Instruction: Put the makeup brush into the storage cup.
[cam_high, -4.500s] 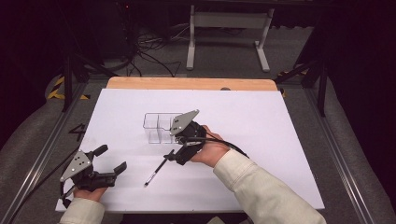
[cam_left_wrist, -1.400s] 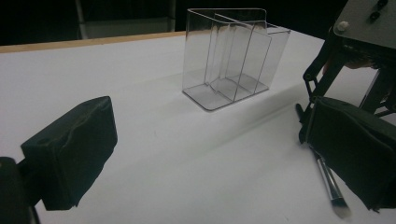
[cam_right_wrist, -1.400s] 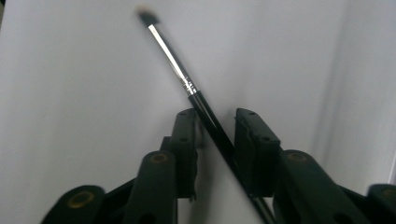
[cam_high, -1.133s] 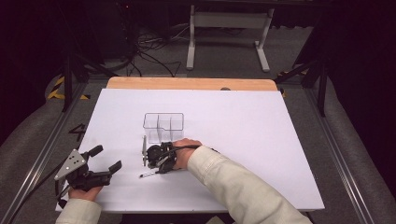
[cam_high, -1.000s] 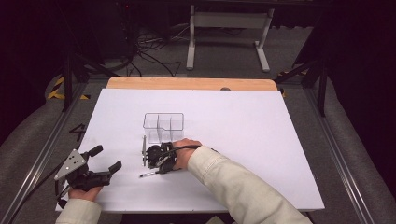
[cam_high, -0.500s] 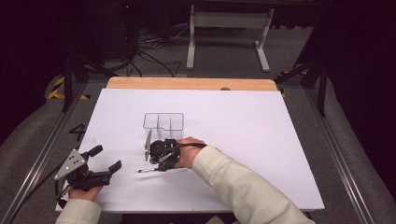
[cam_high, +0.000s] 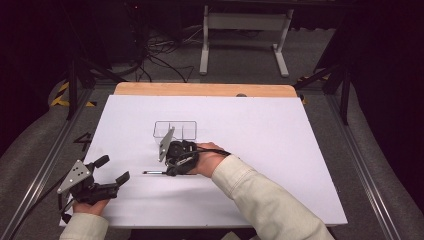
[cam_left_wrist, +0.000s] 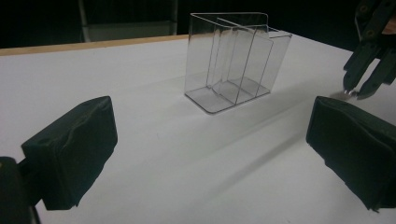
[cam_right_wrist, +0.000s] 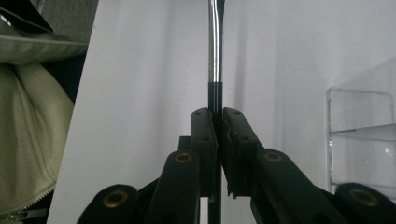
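A slim black pen with a silver section (cam_right_wrist: 214, 56) sticks out from my right gripper (cam_right_wrist: 218, 114), whose jaws are shut on its barrel. In the high view the pen (cam_high: 152, 172) points left, low over the white table (cam_high: 260, 130), with the right gripper (cam_high: 169, 172) just in front of a clear divided box (cam_high: 175, 129). My left gripper (cam_high: 114, 169) rests open at the table's near left corner, holding nothing. In the left gripper view its pads (cam_left_wrist: 74, 149) stand wide apart, and beyond them are the clear box (cam_left_wrist: 233, 60) and the right gripper (cam_left_wrist: 359, 91).
A strip of wood (cam_high: 205, 89) runs along the table's far edge. Metal rails (cam_high: 45, 165) flank both sides. Cables and a stand's feet (cam_high: 240, 45) lie on the floor beyond. The clear box (cam_right_wrist: 359, 135) stands close to the right gripper's right side.
The right gripper came down from beside the box, shut on the pen, and has turned it from slanting to pointing left. The left gripper has shifted slightly left.
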